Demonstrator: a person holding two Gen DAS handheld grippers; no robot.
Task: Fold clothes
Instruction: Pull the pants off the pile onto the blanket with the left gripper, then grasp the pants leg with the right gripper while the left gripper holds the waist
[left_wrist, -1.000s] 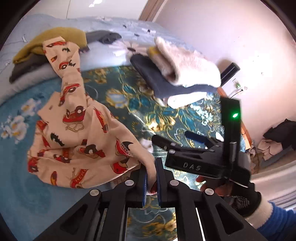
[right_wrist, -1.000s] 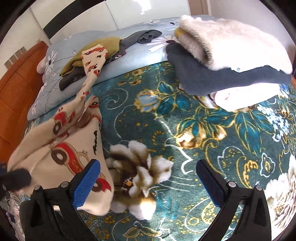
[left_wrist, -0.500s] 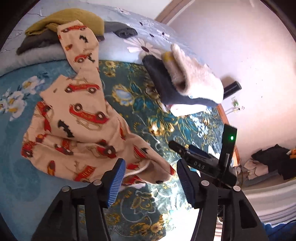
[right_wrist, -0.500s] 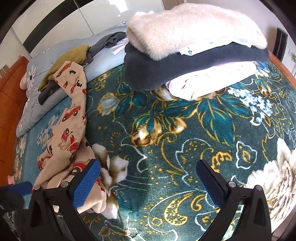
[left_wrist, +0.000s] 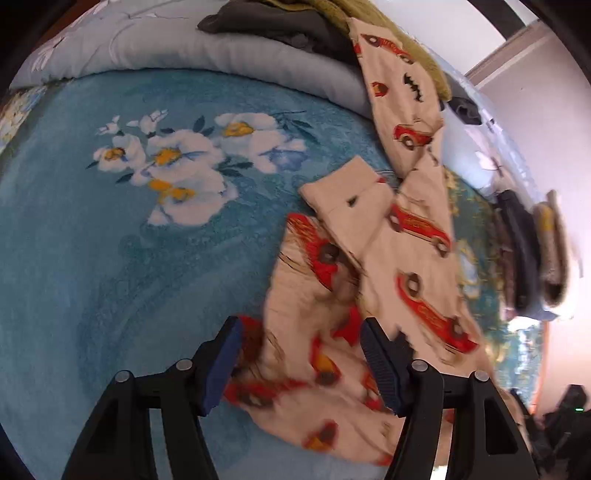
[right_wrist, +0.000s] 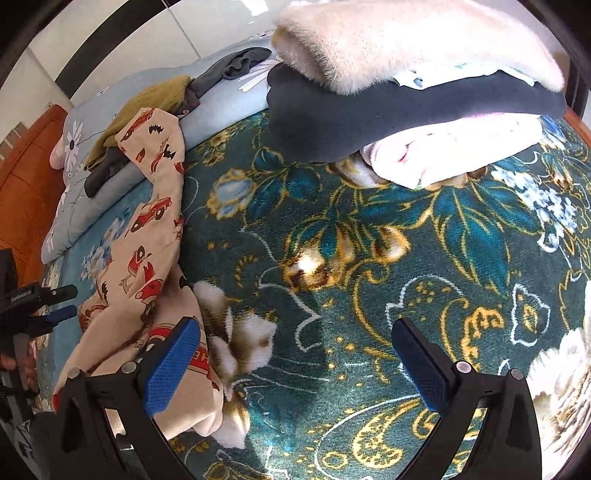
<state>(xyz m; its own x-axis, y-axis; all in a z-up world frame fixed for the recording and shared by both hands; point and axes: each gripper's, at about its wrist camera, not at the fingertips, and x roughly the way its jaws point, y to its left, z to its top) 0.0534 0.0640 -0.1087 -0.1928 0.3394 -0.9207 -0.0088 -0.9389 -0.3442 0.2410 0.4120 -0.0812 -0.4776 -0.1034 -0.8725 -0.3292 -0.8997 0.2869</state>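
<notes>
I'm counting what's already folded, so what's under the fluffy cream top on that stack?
Under the cream top lies a dark navy garment, then a pale pink one, resting on the blanket. Anything folded between them is covered.

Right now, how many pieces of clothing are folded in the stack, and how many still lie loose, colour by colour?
Folded stack: 3 - cream fleece, navy, pink
Loose car-print: 1
Loose olive: 1
Loose dark grey: 2 that I can tell
Total: 7

A floral teal blanket (right_wrist: 369, 258) covers the bed beside pale walls (left_wrist: 546, 110).
</notes>
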